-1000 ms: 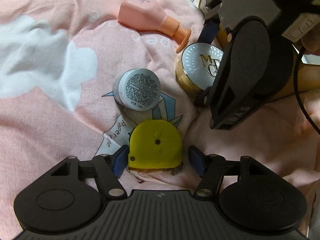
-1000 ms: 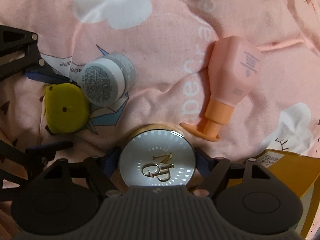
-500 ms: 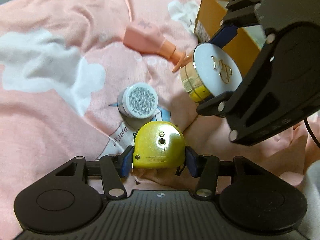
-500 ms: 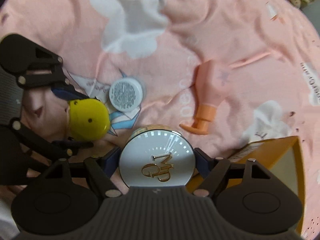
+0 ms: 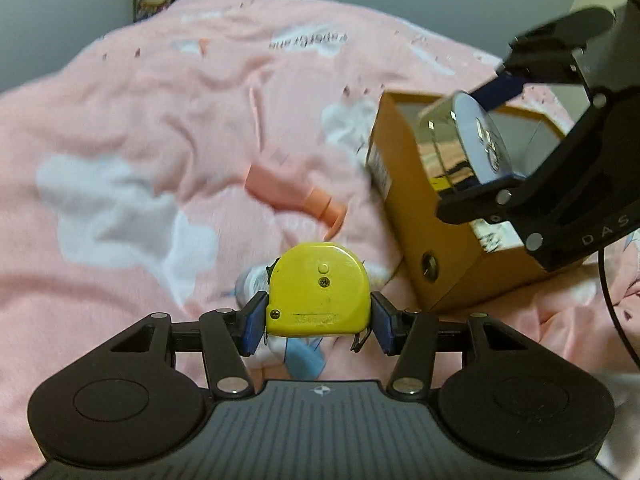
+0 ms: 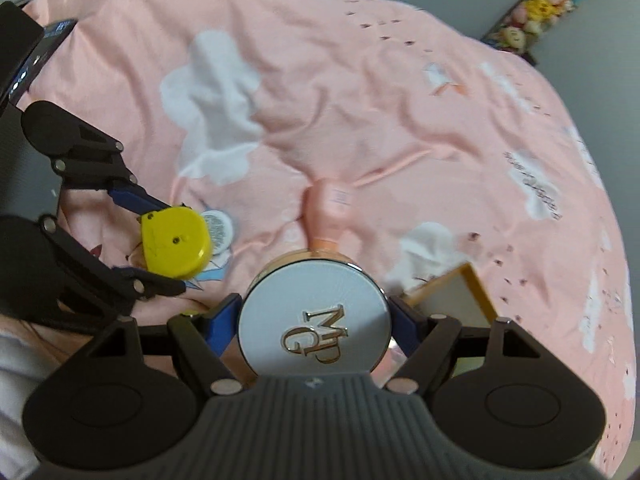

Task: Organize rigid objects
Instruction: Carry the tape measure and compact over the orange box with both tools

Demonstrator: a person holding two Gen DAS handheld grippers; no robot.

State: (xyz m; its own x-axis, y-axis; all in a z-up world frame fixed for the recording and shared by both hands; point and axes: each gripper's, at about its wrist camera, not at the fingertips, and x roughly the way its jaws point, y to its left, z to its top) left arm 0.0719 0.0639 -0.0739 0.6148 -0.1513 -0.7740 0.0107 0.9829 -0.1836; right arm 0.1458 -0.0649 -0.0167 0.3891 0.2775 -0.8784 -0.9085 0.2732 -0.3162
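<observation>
Both jaws grip: our left gripper (image 5: 318, 322) clamps the tape measure (image 5: 319, 289), our right gripper (image 6: 316, 322) the round compact (image 6: 315, 322); its smooth rim could slip before the box (image 5: 430, 236).

Yellow tape measure (image 5: 319, 289), round compact (image 6: 315, 317) both lifted off blanket.

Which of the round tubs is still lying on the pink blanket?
The small white jar, lying beside the yellow tape measure. The other round one, the gold compact, is off the blanket, clamped in the right gripper.
</observation>
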